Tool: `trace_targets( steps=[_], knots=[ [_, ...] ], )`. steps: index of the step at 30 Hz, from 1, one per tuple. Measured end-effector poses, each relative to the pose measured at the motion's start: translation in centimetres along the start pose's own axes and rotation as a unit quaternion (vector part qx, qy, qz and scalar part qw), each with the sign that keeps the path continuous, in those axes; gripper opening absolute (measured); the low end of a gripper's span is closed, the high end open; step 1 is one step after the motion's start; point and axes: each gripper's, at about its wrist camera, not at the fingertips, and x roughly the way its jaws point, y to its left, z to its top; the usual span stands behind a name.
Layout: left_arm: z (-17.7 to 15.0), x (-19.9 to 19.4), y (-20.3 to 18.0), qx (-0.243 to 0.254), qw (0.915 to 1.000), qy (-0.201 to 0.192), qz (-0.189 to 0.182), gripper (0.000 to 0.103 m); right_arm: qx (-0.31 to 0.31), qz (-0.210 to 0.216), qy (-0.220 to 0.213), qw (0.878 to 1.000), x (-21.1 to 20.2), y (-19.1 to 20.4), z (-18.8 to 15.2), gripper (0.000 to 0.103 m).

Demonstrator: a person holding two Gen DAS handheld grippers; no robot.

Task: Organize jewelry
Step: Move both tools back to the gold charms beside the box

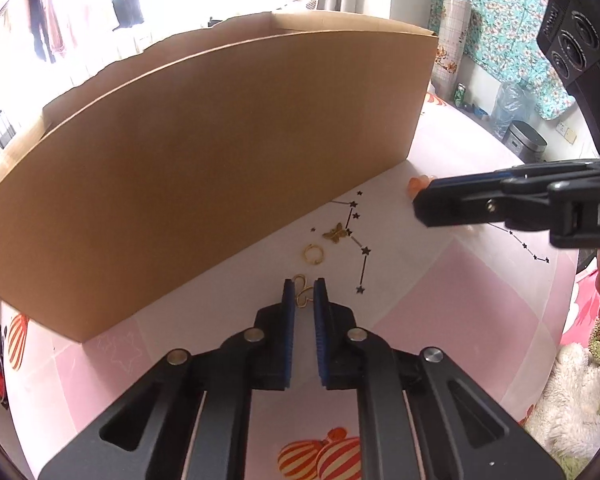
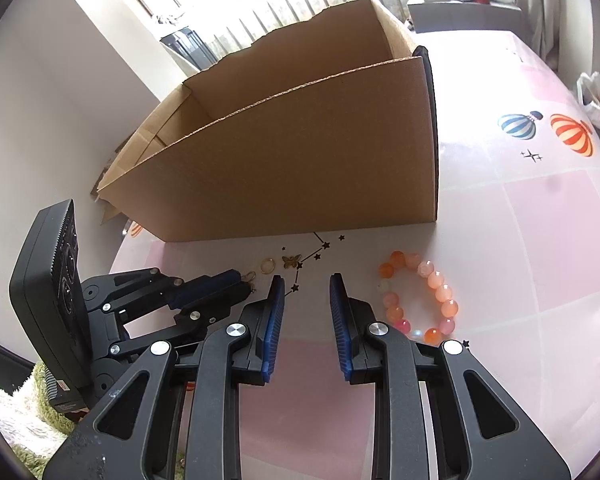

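Observation:
My left gripper (image 1: 304,285) is shut on a small gold looped piece (image 1: 302,293) that rests on the table; in the right wrist view the same gripper (image 2: 247,280) grips the piece (image 2: 251,275). Just beyond it lie a gold ring (image 1: 313,254) (image 2: 267,265) and a gold butterfly charm (image 1: 335,233) (image 2: 291,261). My right gripper (image 2: 307,280) stands open over the cloth with nothing between its fingers. To its right lies a bracelet of orange and pink beads (image 2: 432,280). In the left wrist view the right gripper (image 1: 417,202) hides all but one bead (image 1: 417,182).
A tall open cardboard box (image 1: 220,140) (image 2: 300,160) stands right behind the jewelry. The table wears a pink checked cloth (image 2: 540,240) printed with balloons and star lines. A plastic bag (image 2: 598,96) sits at the far right. A fluffy rug (image 1: 572,400) lies below the table edge.

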Motion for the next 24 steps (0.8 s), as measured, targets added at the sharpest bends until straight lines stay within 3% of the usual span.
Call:
trace_targets(
  steps=[11,15,18,24],
  knots=[
    [-3.2,-2.1,2.9,-0.080,0.9965,-0.004,0.026,0.002,-0.086,0.006,0.011,0.996,1.8,3.5,0.6,0.024],
    [-3.8,-2.3,4.1,-0.127,0.9918,-0.015,0.002,0.002,-0.142,-0.030,0.032,0.989,3.5,4.7,0.9,0.024],
    [-3.9,-2.6,4.6,-0.136,0.9902,-0.024,-0.020,0.002,-0.147,-0.032,0.035,0.988,4.2,5.1,1.1,0.024],
    [-3.3,-3.6,4.6,-0.105,0.9939,-0.030,-0.014,0.021,-0.158,-0.034,0.041,0.986,5.6,5.1,0.9,0.025]
  ],
)
